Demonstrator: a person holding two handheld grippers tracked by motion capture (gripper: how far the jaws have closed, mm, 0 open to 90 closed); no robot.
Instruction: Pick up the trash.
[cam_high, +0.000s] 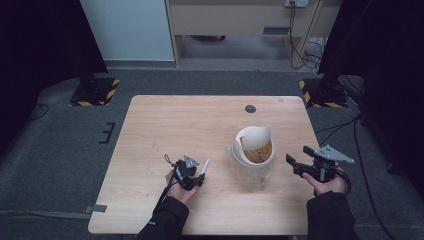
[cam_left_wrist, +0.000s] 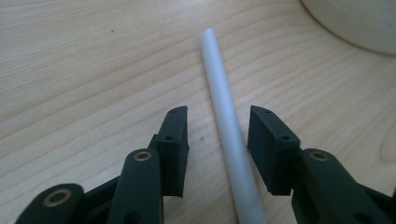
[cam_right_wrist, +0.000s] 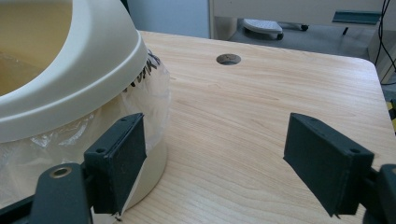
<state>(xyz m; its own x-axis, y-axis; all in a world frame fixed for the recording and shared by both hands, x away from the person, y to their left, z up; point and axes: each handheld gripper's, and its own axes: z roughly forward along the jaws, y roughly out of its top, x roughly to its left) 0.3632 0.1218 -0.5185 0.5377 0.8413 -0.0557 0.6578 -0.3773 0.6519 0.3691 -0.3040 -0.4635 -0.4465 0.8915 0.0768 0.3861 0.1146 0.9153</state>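
A cream bin (cam_high: 252, 155) with a swing lid and a clear plastic liner stands right of the table's middle. A white stick (cam_left_wrist: 229, 121) lies flat on the wood, left of the bin (cam_left_wrist: 355, 23). My left gripper (cam_left_wrist: 218, 128) is open, its jaws either side of the stick (cam_high: 204, 166) without touching it. In the high view the left gripper (cam_high: 192, 172) rests low on the table. My right gripper (cam_high: 296, 161) is open just right of the bin. Its left jaw is close against the bin's lined wall (cam_right_wrist: 70, 93), and nothing sits between the jaws of the right gripper (cam_right_wrist: 224, 154).
The wooden table (cam_high: 190, 120) has a round cable hole (cam_high: 250, 108) near its far edge, the same cable hole (cam_right_wrist: 229, 59) that lies ahead of the right gripper. Dark stands with striped bases (cam_high: 95, 90) sit on the floor beyond the far corners.
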